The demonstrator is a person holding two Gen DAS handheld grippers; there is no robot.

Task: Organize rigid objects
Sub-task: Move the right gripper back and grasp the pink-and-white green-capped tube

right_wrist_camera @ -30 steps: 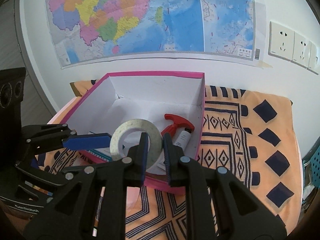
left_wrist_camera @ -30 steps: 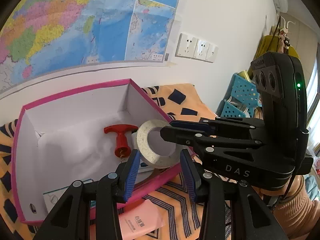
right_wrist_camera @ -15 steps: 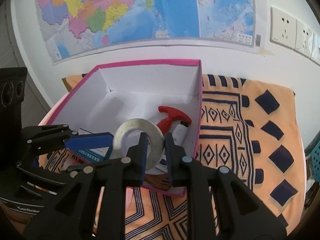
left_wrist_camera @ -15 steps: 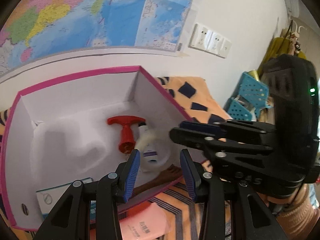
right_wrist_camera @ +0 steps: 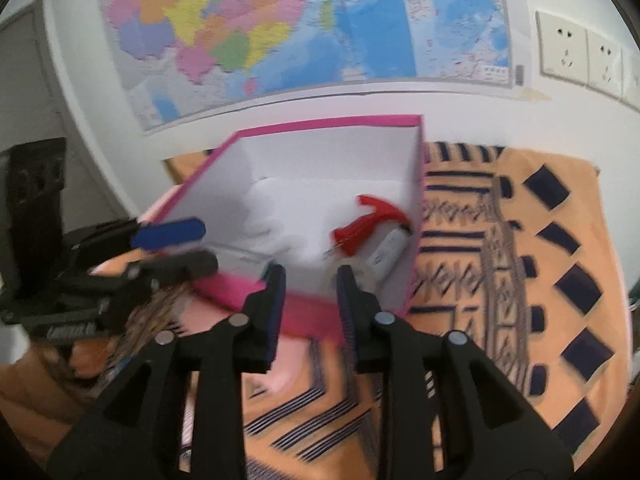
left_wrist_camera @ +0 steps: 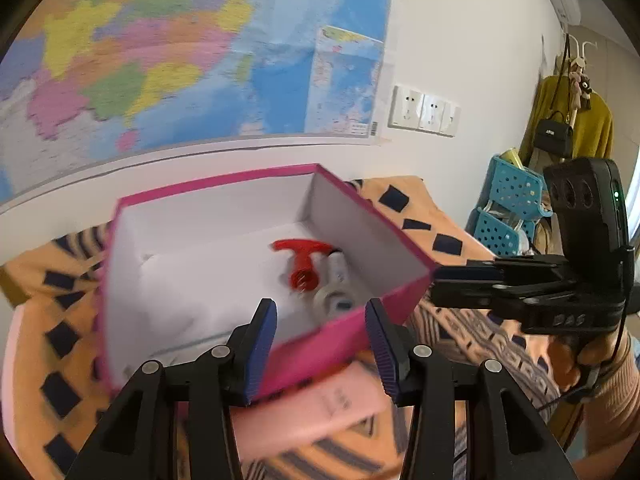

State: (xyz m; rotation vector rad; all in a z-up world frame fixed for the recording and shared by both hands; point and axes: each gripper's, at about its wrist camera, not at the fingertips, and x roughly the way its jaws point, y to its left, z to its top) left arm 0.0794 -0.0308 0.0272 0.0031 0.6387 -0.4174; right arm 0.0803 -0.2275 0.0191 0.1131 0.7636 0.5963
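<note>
Left wrist view: the tape [left_wrist_camera: 333, 301], a second ago upright between the right gripper's fingers over the near wall, now lies inside the box [left_wrist_camera: 224, 190], near its right corner, touching the corkscrew [left_wrist_camera: 303, 261] and the small bottle [left_wrist_camera: 337, 268]. The left gripper [left_wrist_camera: 320, 350] has drawn back; its jaws are opening with nothing between them, only the box's near wall beyond. A pink packet [left_wrist_camera: 320, 408] lies on the cloth [left_wrist_camera: 416, 204] outside the box, just near of it.

Right wrist view: the right gripper [right_wrist_camera: 310, 306] has let go; its jaws are opening and empty, above the near wall. The tape is hidden here. So that item looks placed; the packet probably comes next.
</note>
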